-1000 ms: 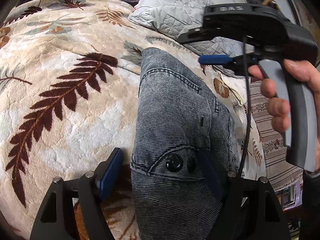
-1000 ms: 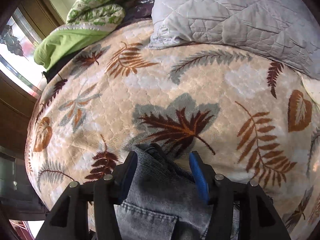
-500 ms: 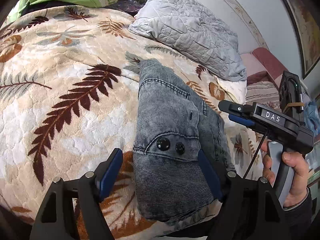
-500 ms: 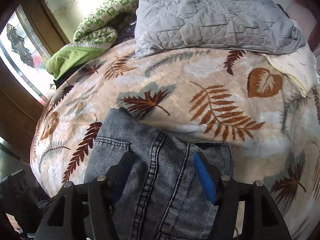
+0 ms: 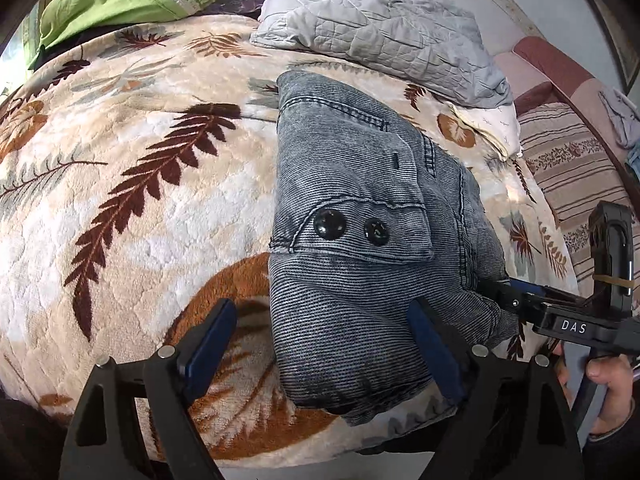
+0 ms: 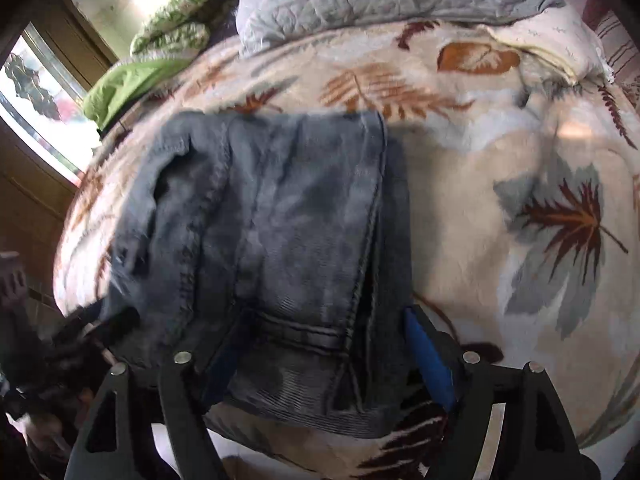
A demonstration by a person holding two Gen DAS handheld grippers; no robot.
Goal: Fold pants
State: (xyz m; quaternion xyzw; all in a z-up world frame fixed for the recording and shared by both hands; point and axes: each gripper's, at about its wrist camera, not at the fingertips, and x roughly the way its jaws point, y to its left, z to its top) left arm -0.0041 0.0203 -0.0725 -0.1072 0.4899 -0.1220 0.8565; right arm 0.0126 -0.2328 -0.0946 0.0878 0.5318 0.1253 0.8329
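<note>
on the leaf-patterned blanket [image 5: 132, 184] lie the folded grey pants [image 5: 360, 216], a compact bundle with two black snap buttons [image 5: 329, 224] facing up. left gripper [image 5: 324, 344] stands spread, jaws just opened wider, near end of the pants between the blue pads but no pad pressing. right gripper [image 6: 328, 356], blurred in its own view, has also just been opening; its jaws straddle the hem end without pinching. beyond the pants sits a grey quilted pillow [image 5: 384, 32].
</note>
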